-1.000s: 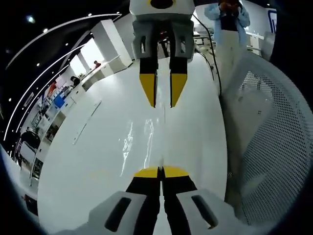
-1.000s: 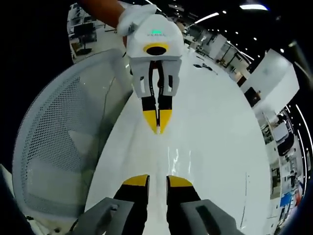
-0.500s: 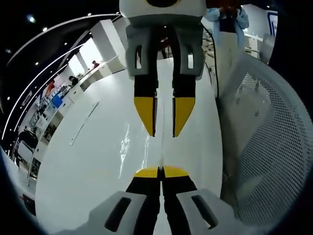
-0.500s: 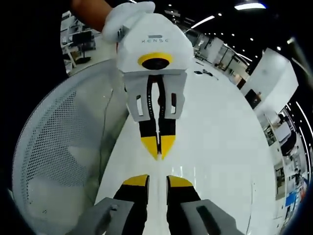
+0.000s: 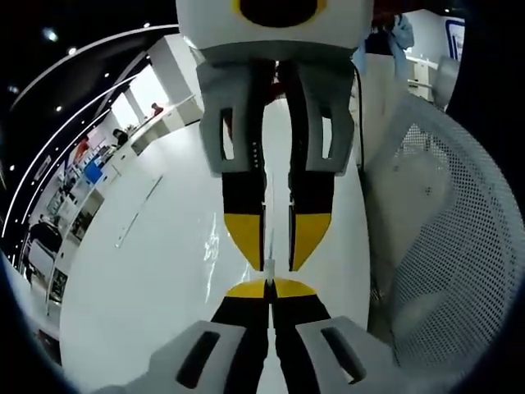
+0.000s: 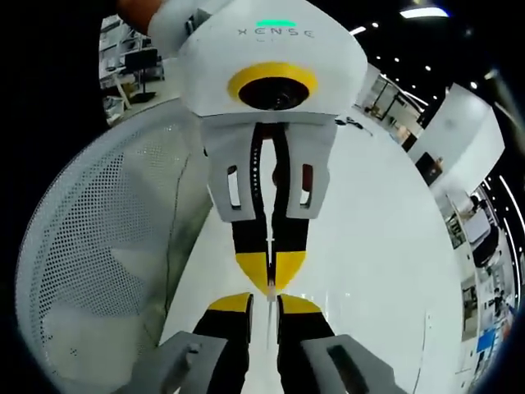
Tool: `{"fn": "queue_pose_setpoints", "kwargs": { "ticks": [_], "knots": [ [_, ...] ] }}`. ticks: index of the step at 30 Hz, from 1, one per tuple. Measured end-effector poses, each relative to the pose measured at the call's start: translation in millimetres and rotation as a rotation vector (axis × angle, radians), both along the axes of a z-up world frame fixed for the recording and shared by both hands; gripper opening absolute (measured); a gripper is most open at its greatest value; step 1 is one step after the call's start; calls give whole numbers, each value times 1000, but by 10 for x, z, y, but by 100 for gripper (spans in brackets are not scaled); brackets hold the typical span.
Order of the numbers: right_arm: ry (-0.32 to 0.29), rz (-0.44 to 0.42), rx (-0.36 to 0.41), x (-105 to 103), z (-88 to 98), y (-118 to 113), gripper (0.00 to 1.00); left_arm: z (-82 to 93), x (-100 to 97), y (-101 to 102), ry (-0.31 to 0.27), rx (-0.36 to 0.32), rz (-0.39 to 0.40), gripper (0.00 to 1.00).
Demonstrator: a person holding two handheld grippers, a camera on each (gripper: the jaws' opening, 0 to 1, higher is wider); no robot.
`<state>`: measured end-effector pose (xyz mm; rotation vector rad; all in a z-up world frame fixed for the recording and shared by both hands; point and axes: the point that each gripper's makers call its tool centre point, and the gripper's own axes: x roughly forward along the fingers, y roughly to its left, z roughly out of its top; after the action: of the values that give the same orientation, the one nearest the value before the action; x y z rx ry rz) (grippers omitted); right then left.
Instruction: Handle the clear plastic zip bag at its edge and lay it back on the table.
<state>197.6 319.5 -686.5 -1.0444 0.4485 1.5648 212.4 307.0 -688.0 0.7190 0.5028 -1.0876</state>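
Reading "XENSE" — printed on the left hand-held gripper point(image 6: 270, 281), jaws together.

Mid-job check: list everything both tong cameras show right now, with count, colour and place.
Table: one, glossy white, under both tongs.
Clear zip bag: one, transparent, seen as faint glints on the table near the tong tips; outline too faint to trace.
Perforated mesh shell: one, white, curved, beside the table edge.
Bystander: one, pale blue top, standing beyond the table's far end.
Hand: one, apparently white-gloved, on the left tongs' body.
Left tongs: one, white-grey with yellow tips, jaws shut, tip to tip with the right tongs.
Right tongs: one, same colours, jaws slightly apart.
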Motion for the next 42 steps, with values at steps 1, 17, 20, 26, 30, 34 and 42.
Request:
{"fn": "queue_pose_setpoints", "kwargs": {
  "ticks": [1,17,20,26,30,34,42],
  "knots": [
    [-1,1,0,-1,-2,5,6,2,-5,-8,1,-1,-2,0],
    [65,-125,-65,-8,-77,-31,0,-53,-49,-28,-42,45,-59,1],
    [77,-149,-75,26,-103,-12,0,-17,-24,2,-39,32,-33,4],
    [83,-163,-85,11,-114,-3,0,-33,-70,13,-29,32,-63,0],
    [115,-172,-97,-21,-119,-17,0,-49,-92,4,7,15,-37,0],
    [125,-197,-114,-16,-158,-46,0,-86,-84,27,21,15,-39,0],
    [139,-236,-120,41,-158,-152,0,-81,-59,87,22,9,-21,0]
  ]
}}
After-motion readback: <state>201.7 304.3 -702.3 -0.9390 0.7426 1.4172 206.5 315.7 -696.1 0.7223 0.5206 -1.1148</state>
